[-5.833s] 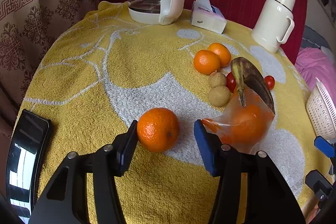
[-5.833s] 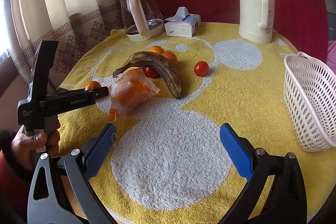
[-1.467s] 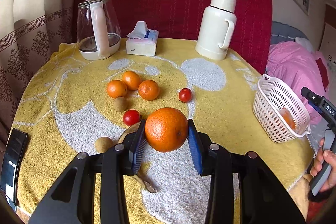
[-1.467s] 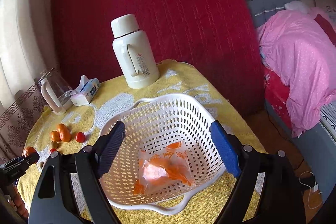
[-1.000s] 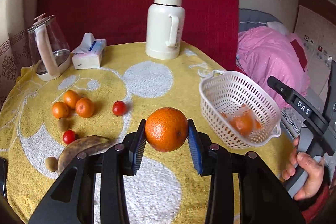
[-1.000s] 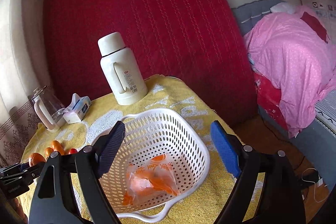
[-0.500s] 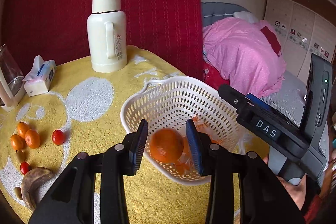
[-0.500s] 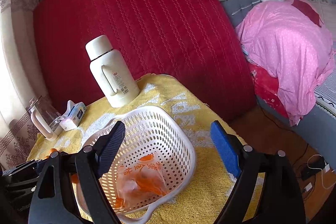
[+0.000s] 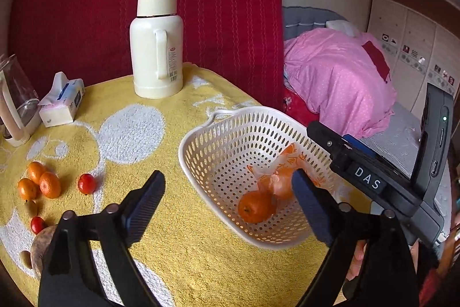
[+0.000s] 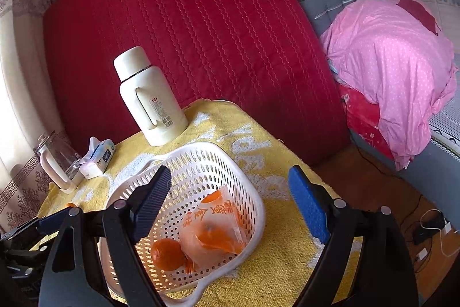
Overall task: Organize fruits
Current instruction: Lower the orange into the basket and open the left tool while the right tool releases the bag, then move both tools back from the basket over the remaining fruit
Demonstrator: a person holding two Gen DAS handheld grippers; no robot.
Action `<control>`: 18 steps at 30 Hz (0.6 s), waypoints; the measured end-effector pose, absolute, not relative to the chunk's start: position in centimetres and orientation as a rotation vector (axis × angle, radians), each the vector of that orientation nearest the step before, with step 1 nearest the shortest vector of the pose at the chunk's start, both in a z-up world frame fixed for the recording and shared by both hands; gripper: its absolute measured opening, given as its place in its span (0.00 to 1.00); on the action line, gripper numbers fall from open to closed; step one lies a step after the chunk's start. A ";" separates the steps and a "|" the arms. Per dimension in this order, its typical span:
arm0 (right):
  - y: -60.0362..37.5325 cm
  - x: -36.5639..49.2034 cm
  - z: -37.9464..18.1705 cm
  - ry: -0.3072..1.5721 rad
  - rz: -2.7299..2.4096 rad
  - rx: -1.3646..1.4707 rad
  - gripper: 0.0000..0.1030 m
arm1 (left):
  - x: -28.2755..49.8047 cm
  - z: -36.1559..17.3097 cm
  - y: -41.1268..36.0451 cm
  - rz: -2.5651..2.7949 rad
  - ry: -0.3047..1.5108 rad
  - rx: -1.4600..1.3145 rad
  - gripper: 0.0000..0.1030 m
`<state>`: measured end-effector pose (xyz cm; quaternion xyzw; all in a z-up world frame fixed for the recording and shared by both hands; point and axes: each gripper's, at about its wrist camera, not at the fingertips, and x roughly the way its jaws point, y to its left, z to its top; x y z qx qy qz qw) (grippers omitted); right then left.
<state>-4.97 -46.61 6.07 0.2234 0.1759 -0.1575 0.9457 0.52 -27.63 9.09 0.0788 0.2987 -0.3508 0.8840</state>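
The right tongs' black body carries the white letters "DAS" in the left wrist view, and the clear bag (image 10: 214,232) in the basket (image 9: 201,134) bears orange printed characters too distorted to read; the white flask (image 9: 156,48) has a small label with a red mark whose print is too small to make out. The left tongs (image 9: 227,206) are opening, their blue pads wide apart with nothing pressed between them. The orange (image 9: 254,206) lies on the basket floor, beyond and between the pads, touching the bag. The right tongs (image 10: 230,200) are opening too, empty, held over the basket's near rim. On the yellow-clothed bench (image 9: 129,134) to the left lie three small oranges (image 9: 40,183) and a cherry tomato (image 9: 86,183), well apart from the basket.
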 end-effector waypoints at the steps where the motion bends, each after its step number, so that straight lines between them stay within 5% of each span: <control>1: -46.6 -5.0 6.1 0.356 -0.325 0.455 0.90 | 0.4 9.1 -27.5 -0.721 0.617 0.174 0.89; 18: -45.9 -5.5 6.2 0.326 -0.335 0.423 0.95 | 0.2 8.7 -23.8 -0.610 0.637 0.166 0.95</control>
